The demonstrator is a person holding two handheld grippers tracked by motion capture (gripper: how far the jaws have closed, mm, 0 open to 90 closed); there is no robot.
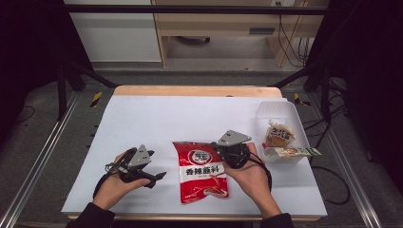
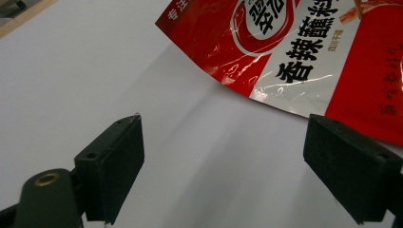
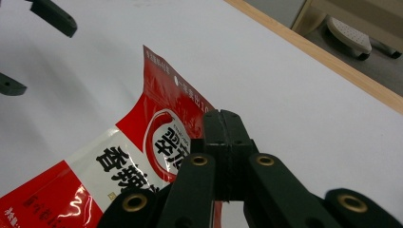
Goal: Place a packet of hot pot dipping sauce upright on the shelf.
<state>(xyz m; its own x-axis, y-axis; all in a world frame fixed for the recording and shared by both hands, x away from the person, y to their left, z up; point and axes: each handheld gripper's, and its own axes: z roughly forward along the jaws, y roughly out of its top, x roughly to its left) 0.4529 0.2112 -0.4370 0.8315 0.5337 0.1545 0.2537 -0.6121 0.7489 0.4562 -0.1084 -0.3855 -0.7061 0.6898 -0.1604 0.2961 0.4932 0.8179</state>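
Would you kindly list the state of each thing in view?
Left tongs: open, empty, beside the pouch.
Right tongs: shut on the pouch's edge.
Pouch: sealed, near corner lifted off the table.
Tray: holds two wrapped snacks.

Bright overhead light, dark surroundings, soft shadows.

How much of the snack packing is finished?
Done: two wrapped snacks lie in the clear bin. In hand: the right gripper pinches the red seasoning packet at its edge. Left: the packet isn't binned; the left gripper waits open beside it.
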